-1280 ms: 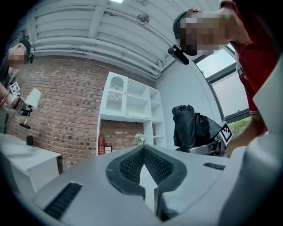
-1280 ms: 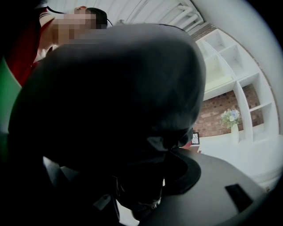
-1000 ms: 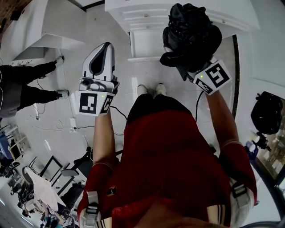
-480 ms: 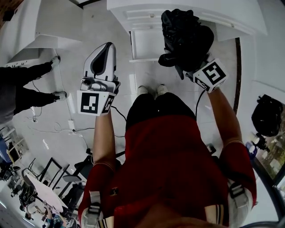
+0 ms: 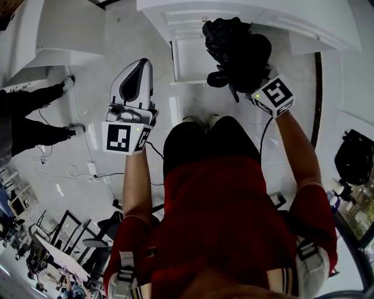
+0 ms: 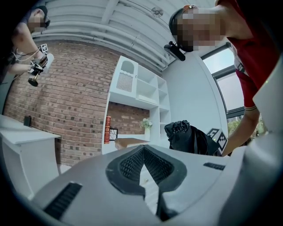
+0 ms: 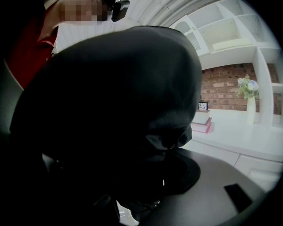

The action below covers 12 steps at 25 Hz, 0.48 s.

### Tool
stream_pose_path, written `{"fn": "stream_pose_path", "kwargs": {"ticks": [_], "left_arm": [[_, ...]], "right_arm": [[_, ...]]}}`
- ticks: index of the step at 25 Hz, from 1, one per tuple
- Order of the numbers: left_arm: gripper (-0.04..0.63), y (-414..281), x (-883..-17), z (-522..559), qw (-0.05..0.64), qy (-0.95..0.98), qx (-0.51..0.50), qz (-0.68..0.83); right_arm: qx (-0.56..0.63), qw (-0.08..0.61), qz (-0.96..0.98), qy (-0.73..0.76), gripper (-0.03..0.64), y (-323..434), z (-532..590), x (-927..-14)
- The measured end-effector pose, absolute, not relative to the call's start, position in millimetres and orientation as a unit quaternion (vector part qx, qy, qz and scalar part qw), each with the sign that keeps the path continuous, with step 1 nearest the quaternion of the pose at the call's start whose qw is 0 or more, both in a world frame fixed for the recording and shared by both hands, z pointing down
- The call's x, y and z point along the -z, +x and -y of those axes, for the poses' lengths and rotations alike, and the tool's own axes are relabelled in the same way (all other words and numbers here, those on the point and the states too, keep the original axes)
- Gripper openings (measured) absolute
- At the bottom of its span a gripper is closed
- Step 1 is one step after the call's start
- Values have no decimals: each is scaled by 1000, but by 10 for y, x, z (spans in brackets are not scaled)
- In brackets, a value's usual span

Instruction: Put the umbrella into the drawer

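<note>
A black folded umbrella point(image 5: 236, 49) hangs bunched in my right gripper point(image 5: 244, 82), which is shut on it; the marker cube shows just behind. The umbrella hovers at the right edge of an open white drawer point(image 5: 188, 61) under the white cabinet point(image 5: 193, 14). In the right gripper view the umbrella point(image 7: 124, 110) fills most of the picture and hides the pads. My left gripper point(image 5: 139, 65) is held out to the left of the drawer, jaws together and holding nothing. In the left gripper view its tips point(image 6: 143, 148) meet, and the umbrella point(image 6: 188, 137) shows at the right.
The person's feet point(image 5: 198, 120) stand just before the drawer. Another person's legs point(image 5: 35, 125) are at the left, with cables point(image 5: 87, 169) on the floor. A white desk point(image 5: 58, 29) stands upper left and a black bag point(image 5: 353, 157) at the right. A shelf unit point(image 6: 137, 88) lines the brick wall.
My right gripper has sunk and carried the umbrella left, closer to the open drawer. The left gripper has come down too. The cabinet looks larger and nearer.
</note>
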<state>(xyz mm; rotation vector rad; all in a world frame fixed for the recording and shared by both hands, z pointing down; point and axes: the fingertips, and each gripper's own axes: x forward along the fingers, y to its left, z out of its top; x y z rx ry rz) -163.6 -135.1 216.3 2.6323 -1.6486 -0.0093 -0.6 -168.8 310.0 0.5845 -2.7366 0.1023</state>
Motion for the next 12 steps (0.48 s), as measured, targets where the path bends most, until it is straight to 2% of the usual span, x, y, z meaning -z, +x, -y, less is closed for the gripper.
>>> {"fn": "stream_pose_path", "kwargs": {"ticks": [12], "left_arm": [[6, -1626, -3130, 1563, 7, 855, 5, 518]], "right_arm": [[0, 217, 961, 173, 253, -113, 1830, -4221]]}}
